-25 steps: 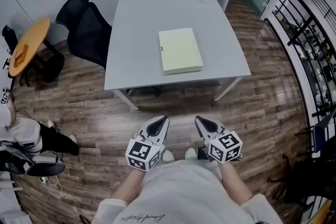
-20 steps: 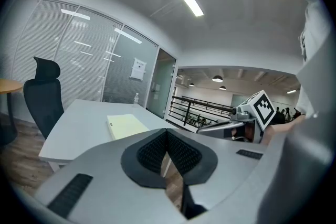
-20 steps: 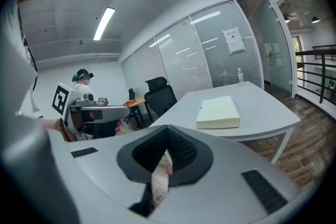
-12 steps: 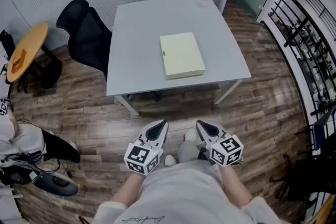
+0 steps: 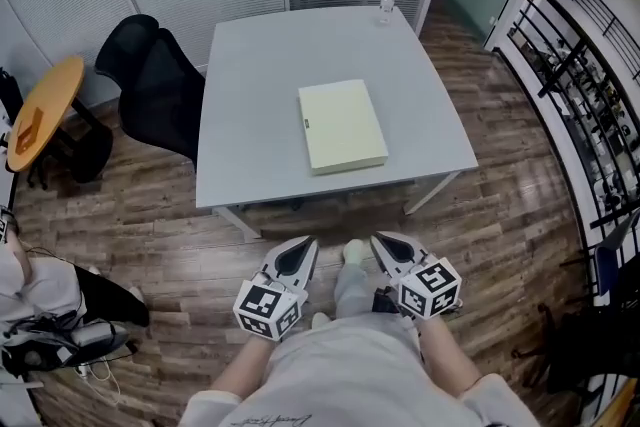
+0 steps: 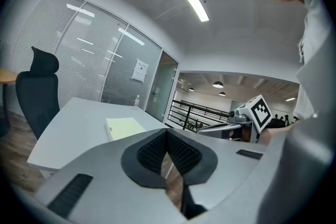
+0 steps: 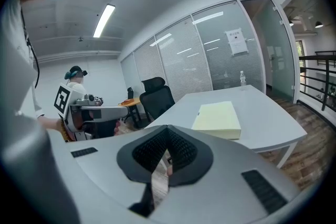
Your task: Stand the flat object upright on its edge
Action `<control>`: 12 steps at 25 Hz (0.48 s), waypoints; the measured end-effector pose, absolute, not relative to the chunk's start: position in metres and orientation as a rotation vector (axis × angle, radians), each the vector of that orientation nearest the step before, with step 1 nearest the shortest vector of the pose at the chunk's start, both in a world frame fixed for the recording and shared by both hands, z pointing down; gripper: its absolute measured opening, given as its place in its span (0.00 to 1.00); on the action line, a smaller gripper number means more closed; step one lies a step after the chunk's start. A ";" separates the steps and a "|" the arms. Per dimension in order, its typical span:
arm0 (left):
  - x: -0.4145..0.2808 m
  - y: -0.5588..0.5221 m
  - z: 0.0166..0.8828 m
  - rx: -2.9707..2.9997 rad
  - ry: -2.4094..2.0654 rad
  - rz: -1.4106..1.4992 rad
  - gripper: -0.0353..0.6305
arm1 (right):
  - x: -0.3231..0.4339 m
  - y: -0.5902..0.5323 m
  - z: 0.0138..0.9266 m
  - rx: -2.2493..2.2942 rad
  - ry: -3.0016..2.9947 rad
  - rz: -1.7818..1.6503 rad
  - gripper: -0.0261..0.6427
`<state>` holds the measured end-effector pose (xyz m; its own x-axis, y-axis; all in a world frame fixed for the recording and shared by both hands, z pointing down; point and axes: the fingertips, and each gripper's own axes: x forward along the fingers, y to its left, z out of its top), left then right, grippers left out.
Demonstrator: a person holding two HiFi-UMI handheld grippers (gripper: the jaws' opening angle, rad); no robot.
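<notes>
A flat pale-yellow book-like block lies flat on the grey table, near its front edge. It also shows in the left gripper view and in the right gripper view. Both grippers hang well short of the table, over the wooden floor close to the person's body. My left gripper is shut with nothing in it, tips pressed together. My right gripper is likewise shut and empty.
A black office chair stands at the table's left. A small round orange table is further left. A water bottle stands at the table's far right corner. A black railing runs along the right. A person sits at lower left.
The person has stepped slightly closer to the table; the view shifted and the table sits a little nearer. Both grippers stayed shut and low.
</notes>
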<state>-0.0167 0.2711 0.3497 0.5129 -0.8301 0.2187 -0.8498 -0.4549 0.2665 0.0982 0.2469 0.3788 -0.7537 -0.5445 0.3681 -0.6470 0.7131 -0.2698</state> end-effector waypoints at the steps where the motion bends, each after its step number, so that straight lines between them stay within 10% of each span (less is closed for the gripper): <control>1: -0.016 0.262 0.350 2.422 -1.397 0.084 0.07 | 0.097 0.238 0.379 0.940 -2.660 0.560 0.07; 12: -0.013 0.155 0.362 2.400 -1.413 0.090 0.07 | 0.097 0.126 0.394 0.895 -2.662 0.589 0.07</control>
